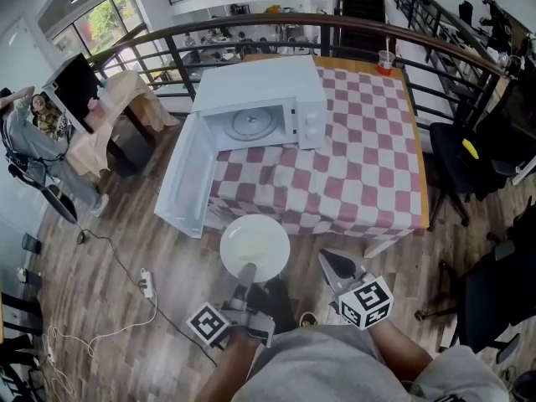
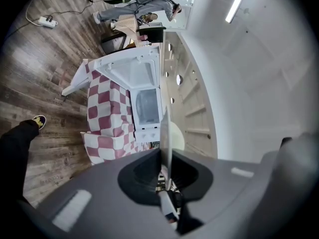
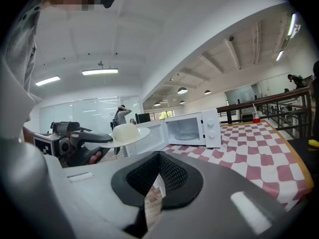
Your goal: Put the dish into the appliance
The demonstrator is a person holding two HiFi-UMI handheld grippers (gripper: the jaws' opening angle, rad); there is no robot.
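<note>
A white round dish (image 1: pixel 255 245) hangs in the air just off the table's near edge, and my left gripper (image 1: pixel 249 269) is shut on its near rim. In the left gripper view the dish (image 2: pixel 168 133) shows edge-on between the jaws of that gripper (image 2: pixel 166 179). The white microwave (image 1: pixel 261 103) stands on the pink checkered table (image 1: pixel 352 174) with its door (image 1: pixel 186 178) swung wide open to the left and its glass turntable (image 1: pixel 251 124) bare. My right gripper (image 1: pixel 337 265) hovers to the right of the dish, shut and holding nothing. The right gripper view shows the dish (image 3: pixel 125 132) level in front of the microwave (image 3: pixel 192 128).
A dark railing (image 1: pixel 276 23) curves behind the table. A red cup (image 1: pixel 385 61) stands at the table's far edge. Black chairs (image 1: pixel 469 166) sit to the right. A power strip (image 1: pixel 146 283) and cables lie on the wooden floor at left, where a person (image 1: pixel 33 120) stands.
</note>
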